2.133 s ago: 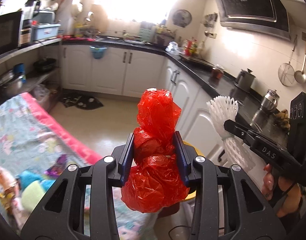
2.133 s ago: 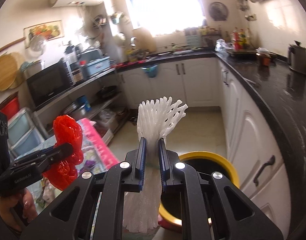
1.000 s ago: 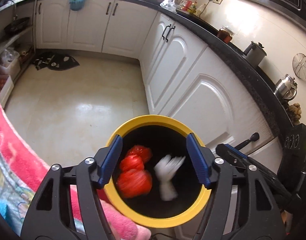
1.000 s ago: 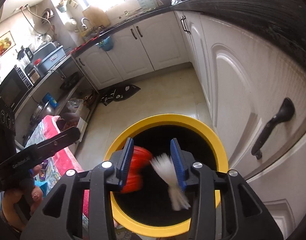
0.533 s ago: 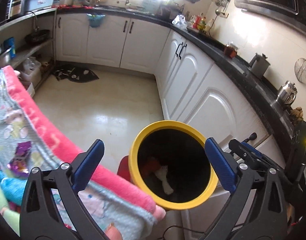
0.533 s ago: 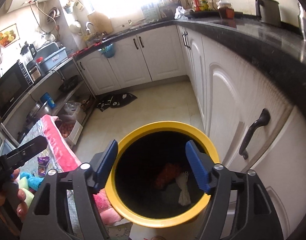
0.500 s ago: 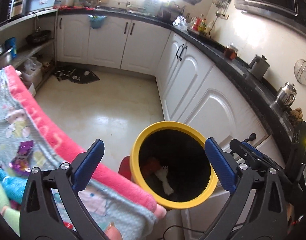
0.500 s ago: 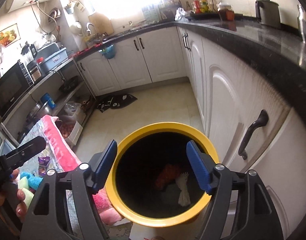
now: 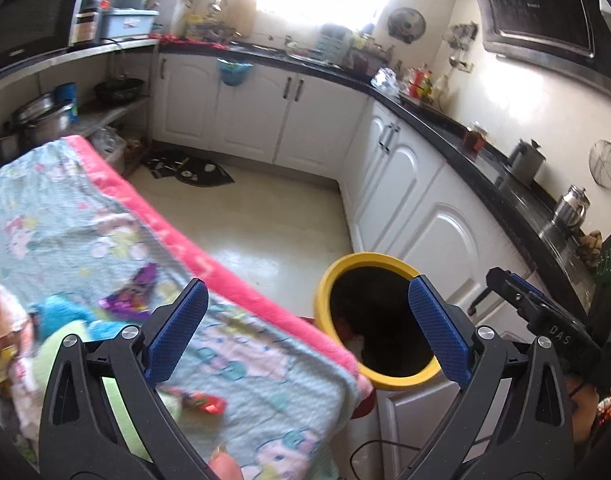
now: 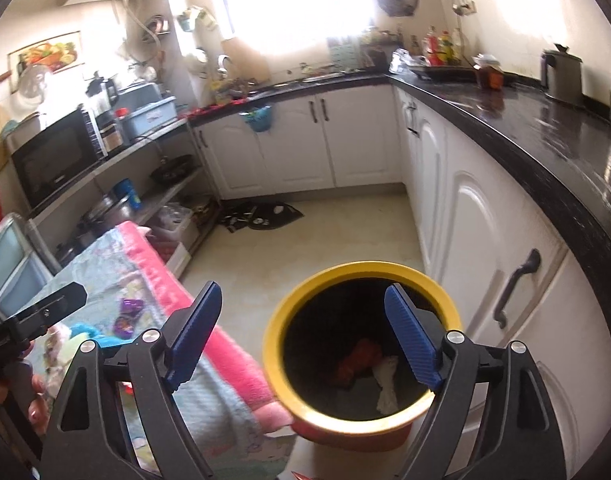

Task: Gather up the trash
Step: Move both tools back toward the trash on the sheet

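Right wrist view: the red plastic bag [image 10: 357, 362] and white foam net [image 10: 386, 384], carried two seconds ago, are now seen inside the yellow-rimmed bin [image 10: 305, 292], while the right gripper [image 10: 303, 336] and left gripper [image 9: 305, 330] are held with jaws apart, so the wrappers [image 9: 135, 294] on the blanket-covered bench [image 9: 65, 208] are judged next.

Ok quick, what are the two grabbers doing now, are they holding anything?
Left gripper: open, holding nothing.
Right gripper: open, holding nothing, above the bin.

Left gripper [image 9: 309, 328] with jaws spread wide and empty, right gripper [image 10: 303, 334] likewise, its partner showing at 9 o'clock
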Demonstrator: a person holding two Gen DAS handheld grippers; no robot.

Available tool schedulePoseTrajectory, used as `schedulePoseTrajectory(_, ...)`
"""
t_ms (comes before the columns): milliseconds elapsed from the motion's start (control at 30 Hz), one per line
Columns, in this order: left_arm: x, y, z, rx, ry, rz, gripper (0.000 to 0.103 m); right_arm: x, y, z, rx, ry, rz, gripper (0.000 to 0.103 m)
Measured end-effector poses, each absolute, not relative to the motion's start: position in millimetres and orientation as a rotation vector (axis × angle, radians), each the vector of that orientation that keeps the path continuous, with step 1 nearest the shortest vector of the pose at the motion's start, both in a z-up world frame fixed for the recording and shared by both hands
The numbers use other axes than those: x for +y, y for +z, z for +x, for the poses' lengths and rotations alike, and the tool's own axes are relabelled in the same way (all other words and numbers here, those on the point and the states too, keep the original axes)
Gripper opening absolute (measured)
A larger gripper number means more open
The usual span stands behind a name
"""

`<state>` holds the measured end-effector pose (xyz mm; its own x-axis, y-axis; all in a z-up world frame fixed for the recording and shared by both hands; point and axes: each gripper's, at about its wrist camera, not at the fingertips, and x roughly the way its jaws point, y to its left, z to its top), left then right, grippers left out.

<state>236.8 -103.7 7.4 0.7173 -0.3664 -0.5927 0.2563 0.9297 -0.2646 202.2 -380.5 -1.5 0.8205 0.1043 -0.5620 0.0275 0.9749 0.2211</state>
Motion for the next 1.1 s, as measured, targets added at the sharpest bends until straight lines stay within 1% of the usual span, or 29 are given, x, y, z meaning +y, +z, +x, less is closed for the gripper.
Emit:
schedulePoseTrajectory(300, -40, 20, 199, 0.641, -0.240, -0.208, 0.092, -326, 18, 191, 0.588, 0.175, 0.181, 0.084)
schedulePoseTrajectory(767, 31, 41, 156, 0.576, -0.103, -0.240, 0.092, -252, 34, 179, 0.588, 0.332, 0.108, 0.087)
schedulePoseTrajectory(1100, 70, 37, 132, 0.574, -0.011, -0.226, 0.092, -200, 40, 172, 0.589, 0.449, 0.039, 0.088)
